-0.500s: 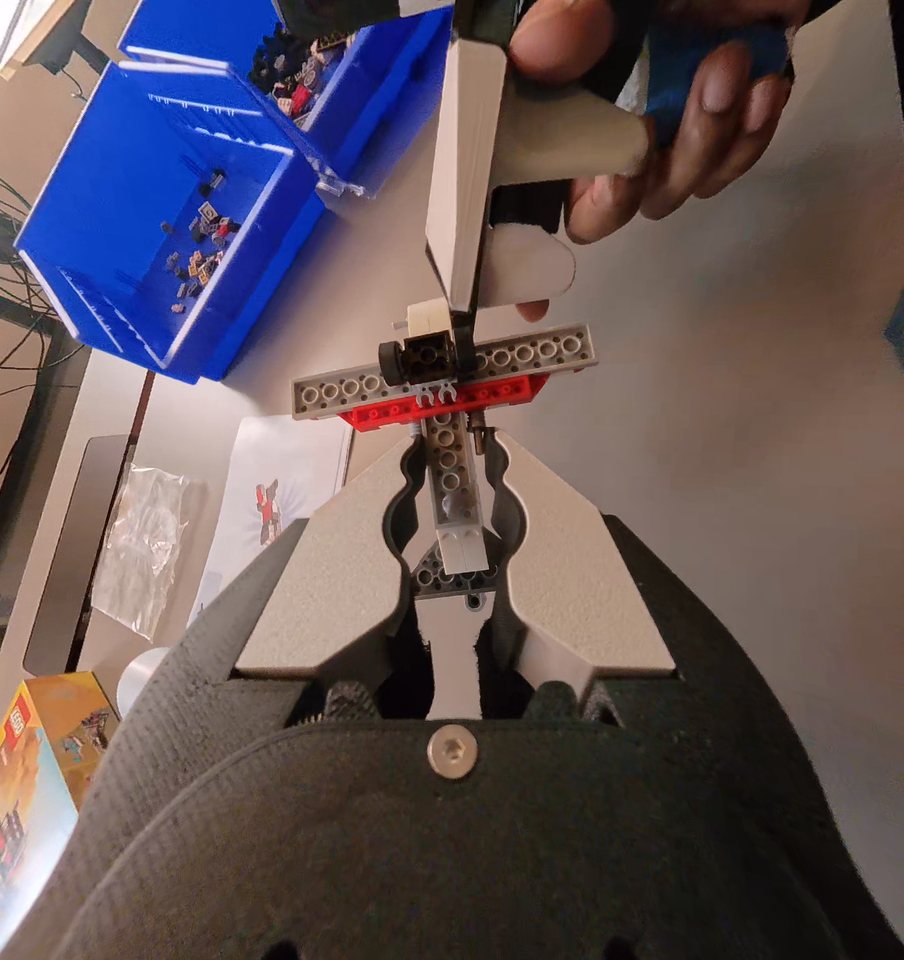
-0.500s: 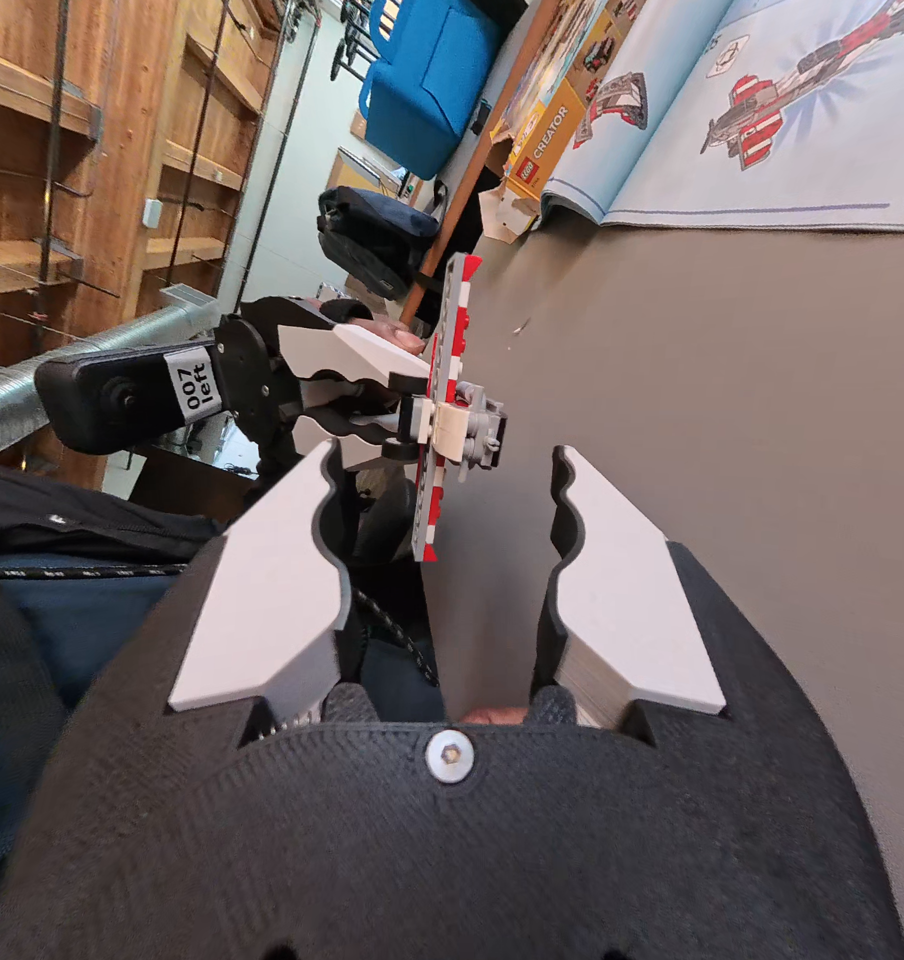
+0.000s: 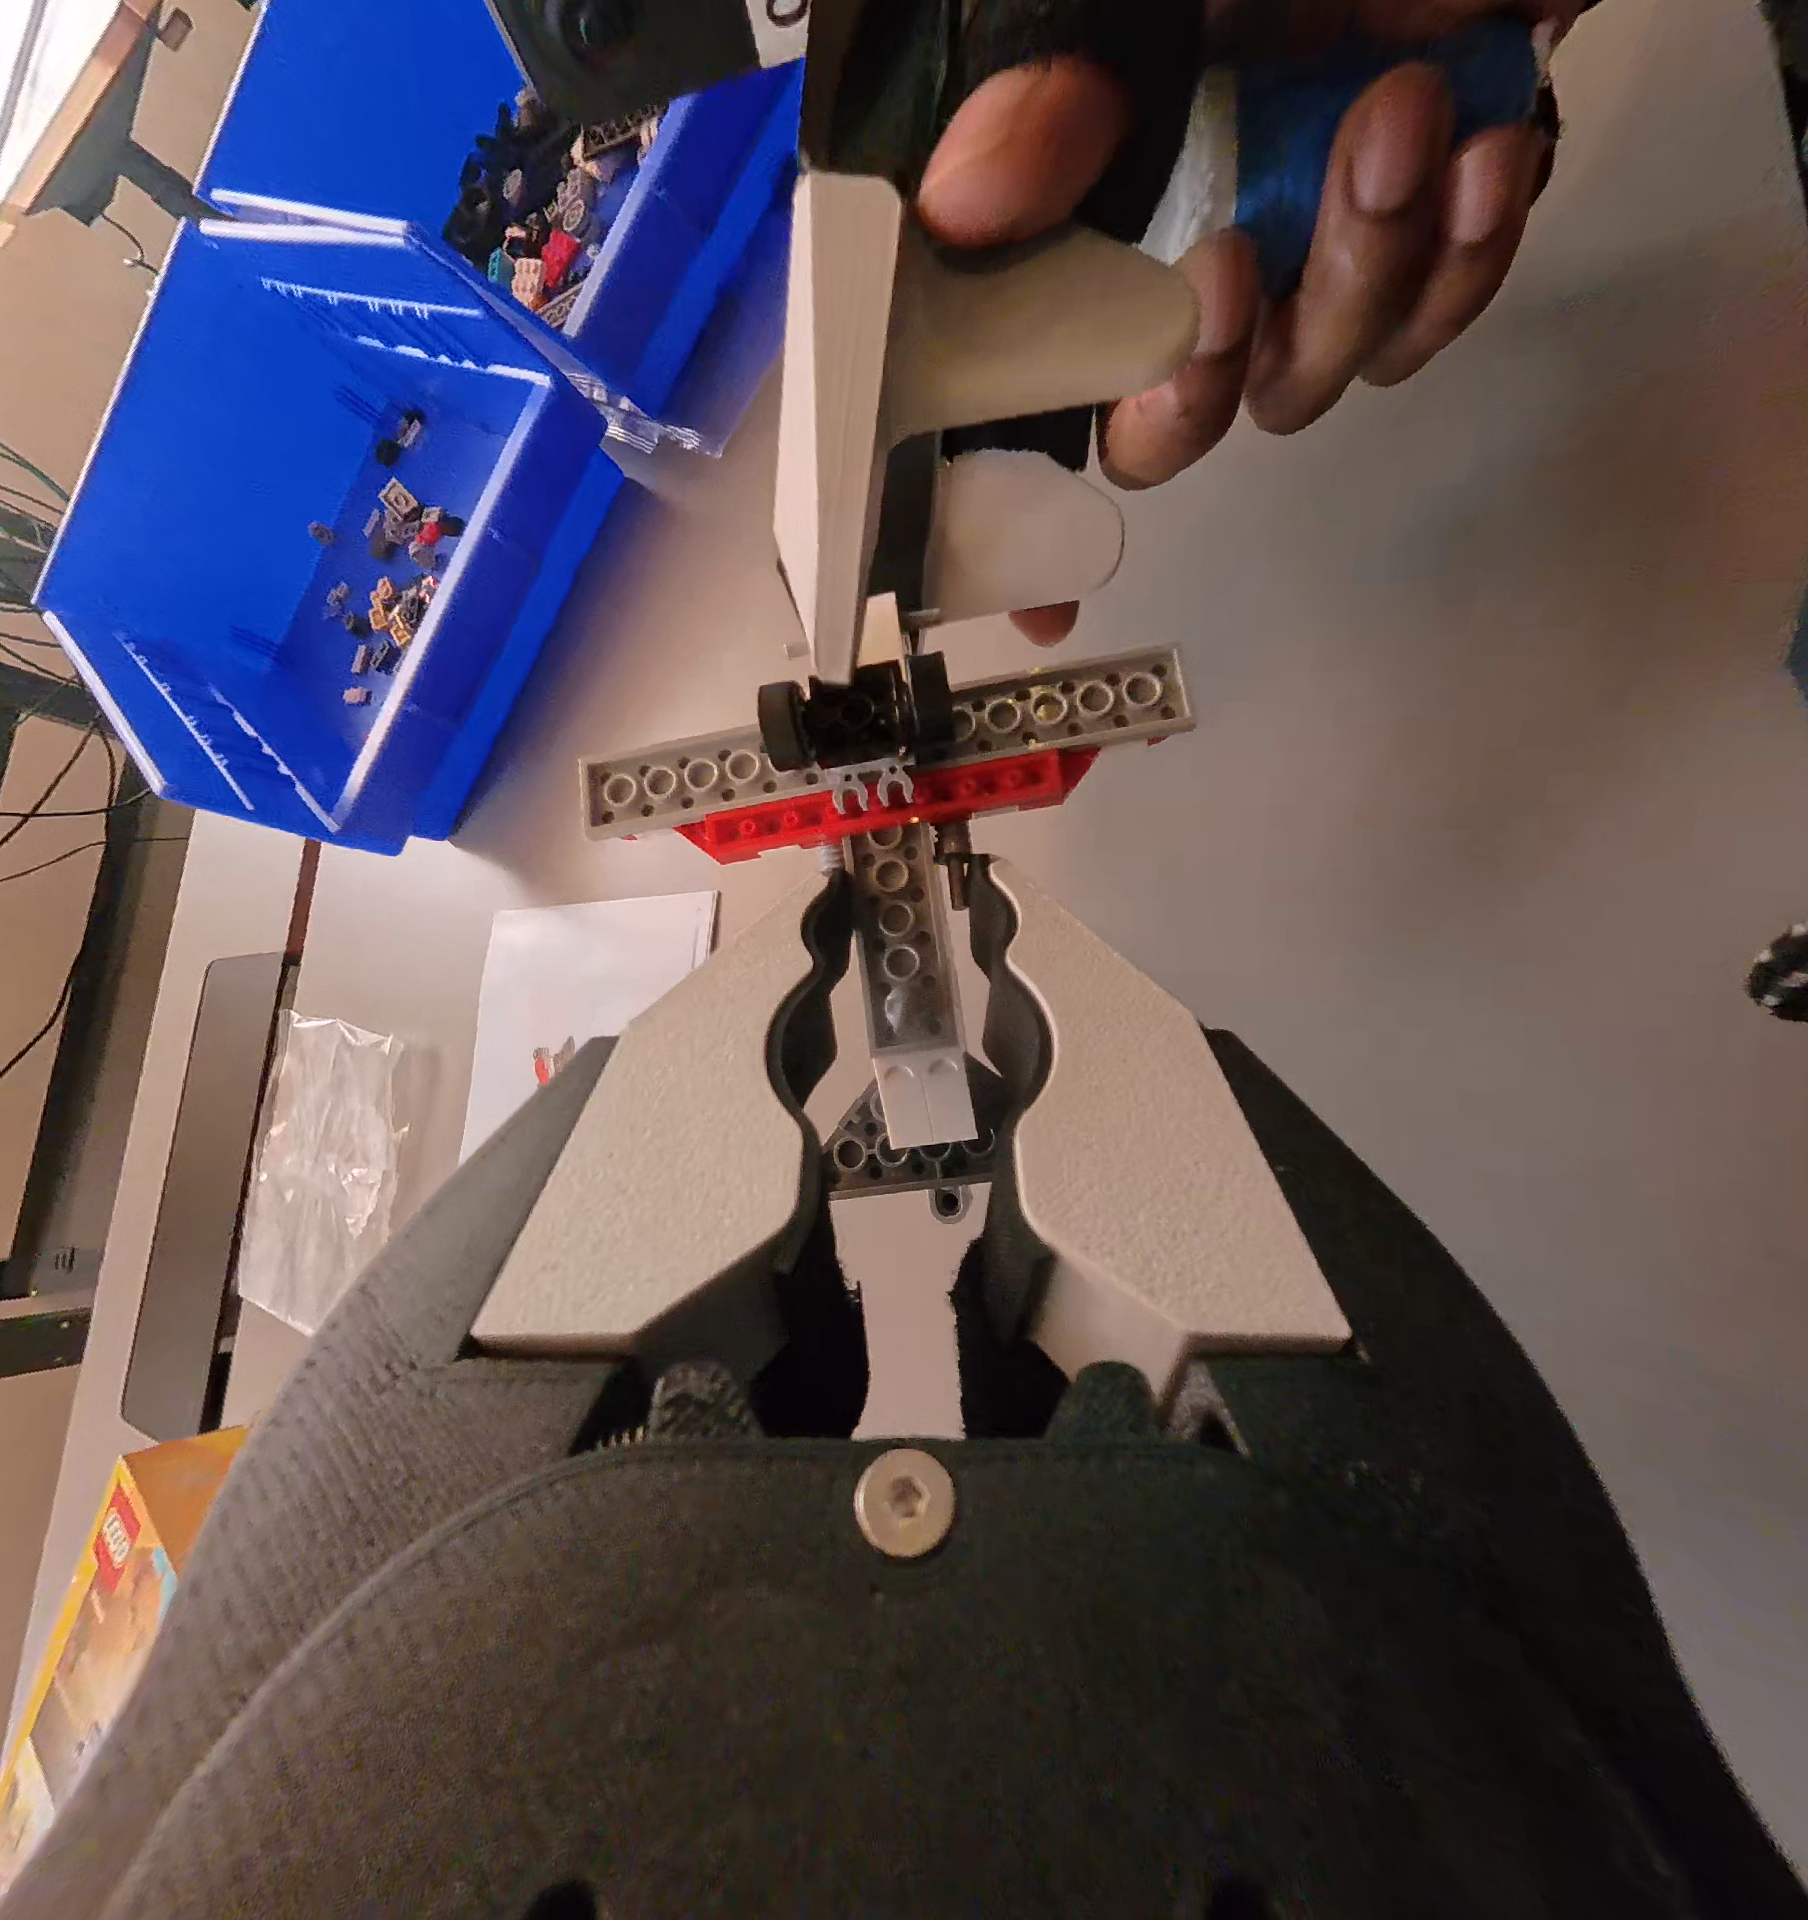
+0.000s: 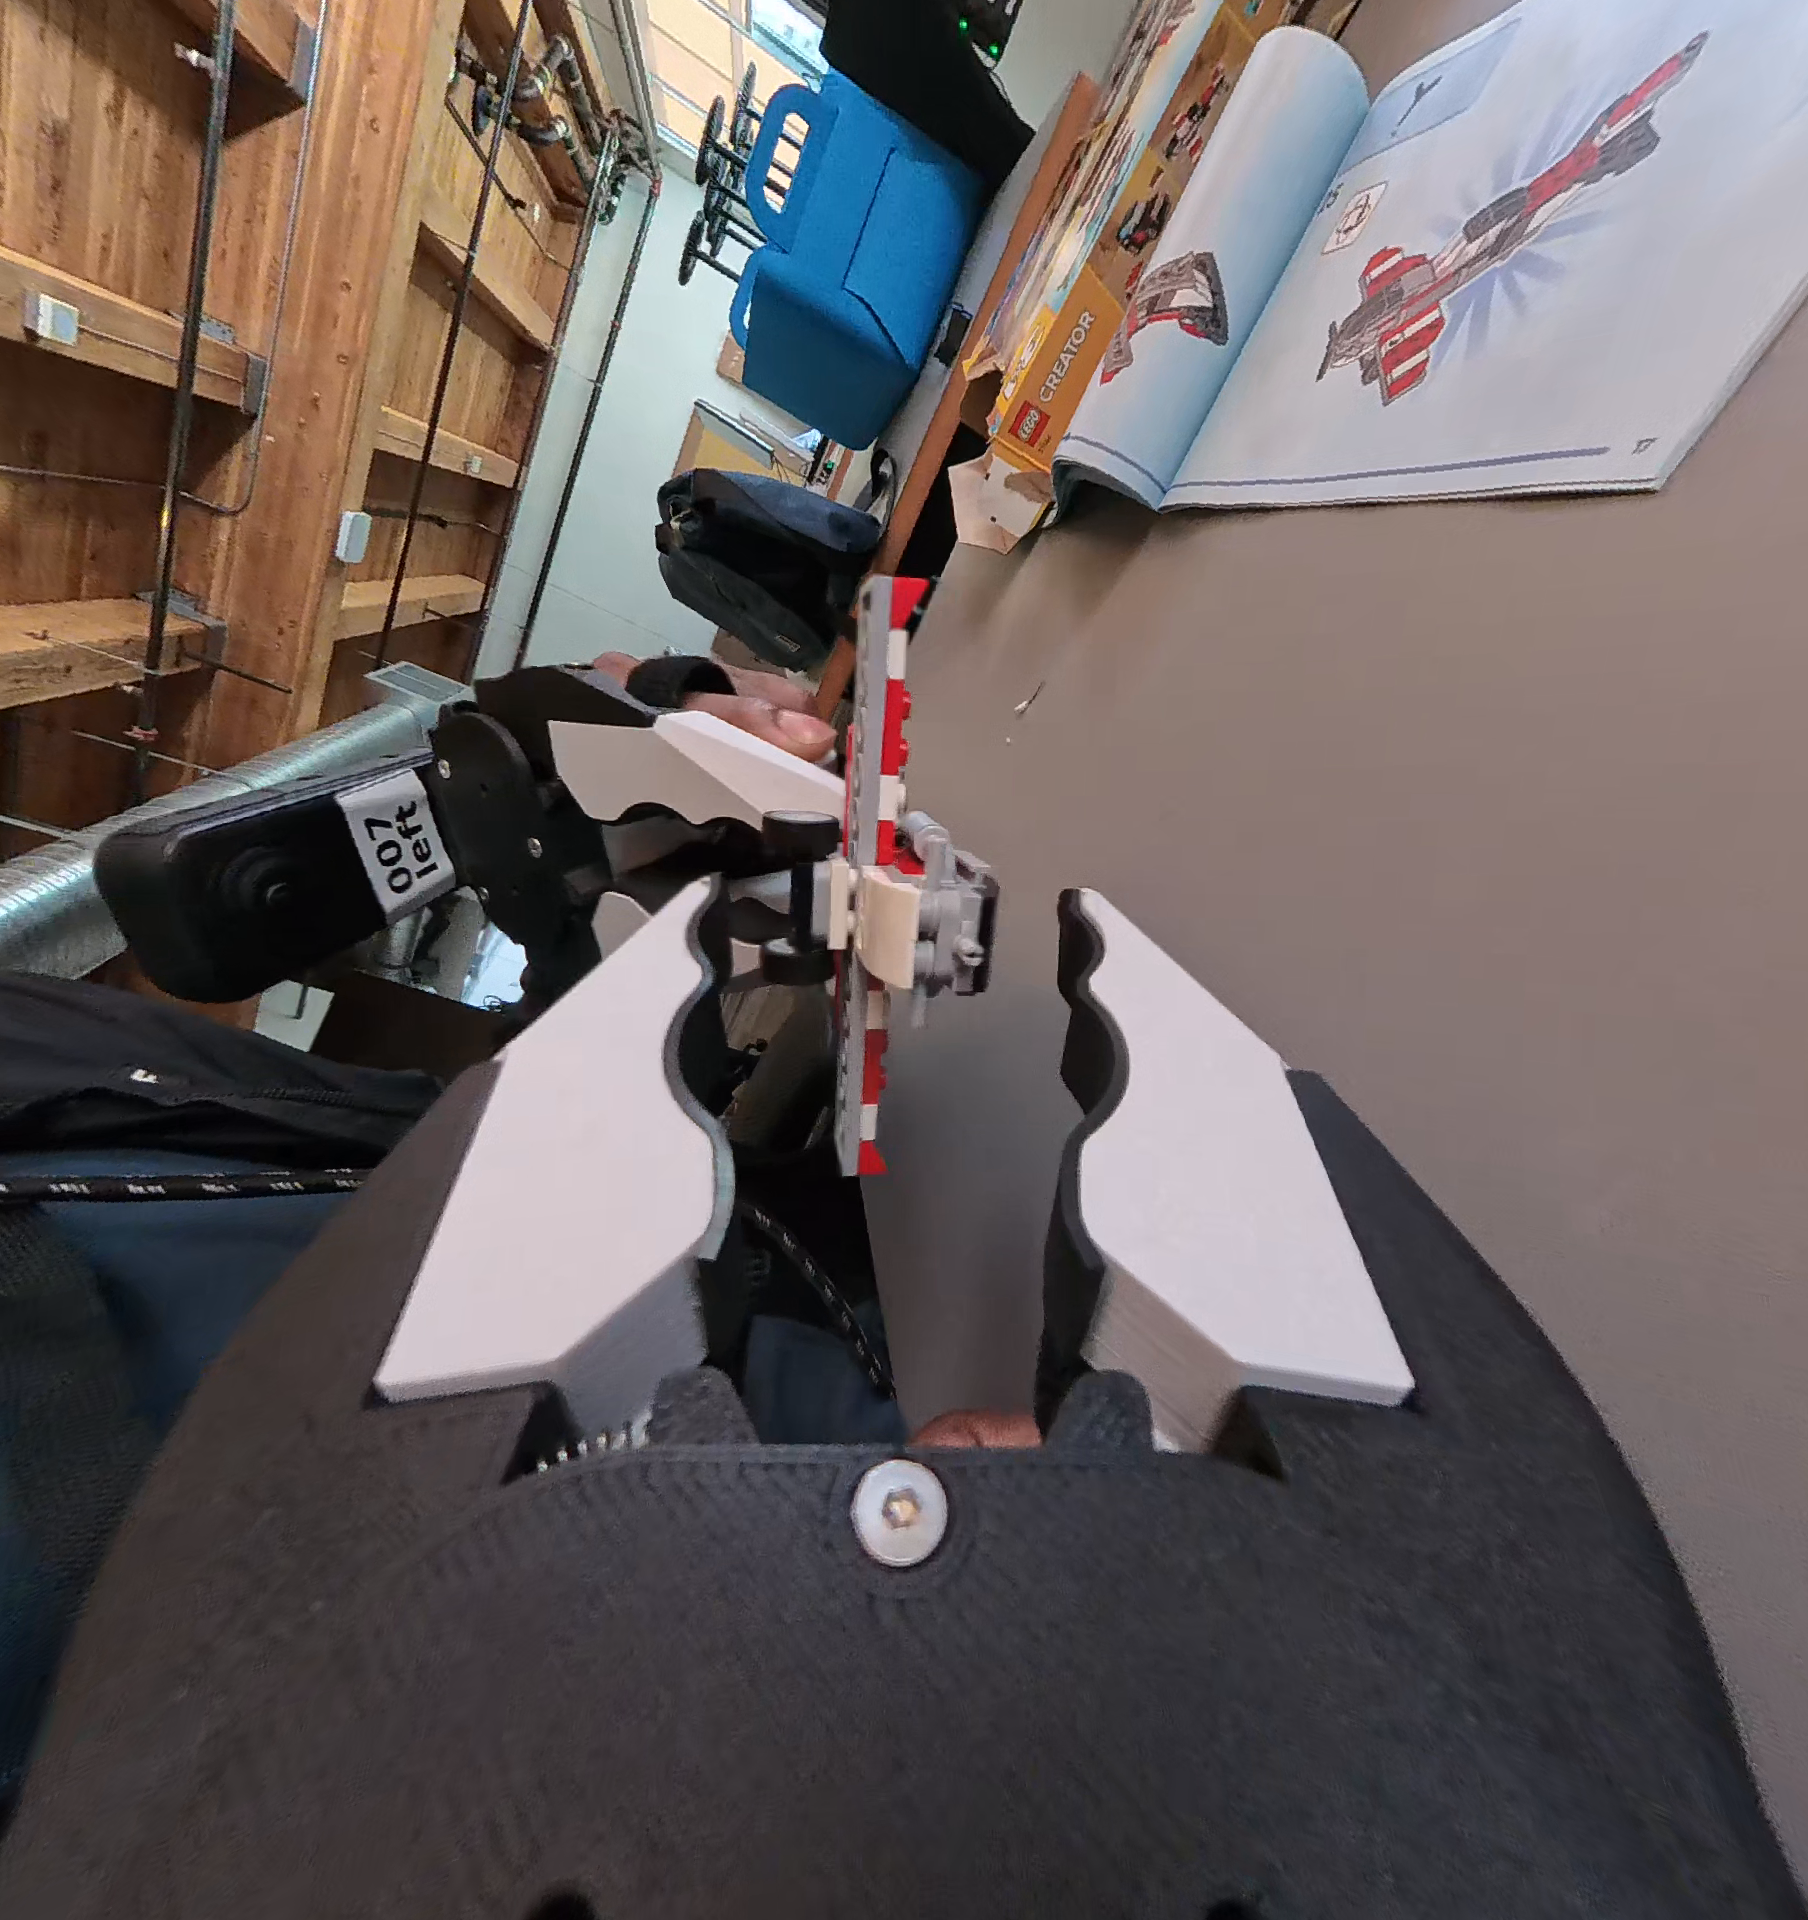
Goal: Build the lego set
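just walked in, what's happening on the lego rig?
The left gripper is shut on the fuselage of a half-built red and grey lego plane, holding it above the table. The right gripper is open, its fingers either side of the wheel end. Loose parts sit in the blue bins; the instruction booklet lies open.

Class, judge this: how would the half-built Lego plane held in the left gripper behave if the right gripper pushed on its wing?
The Lego plane is probably stiff yet fragile: its wing is stacked plates. Clamped only along the fuselage by the left gripper, the long wing would likely twist or pop off. The small wheels might detach. The right gripper is open.
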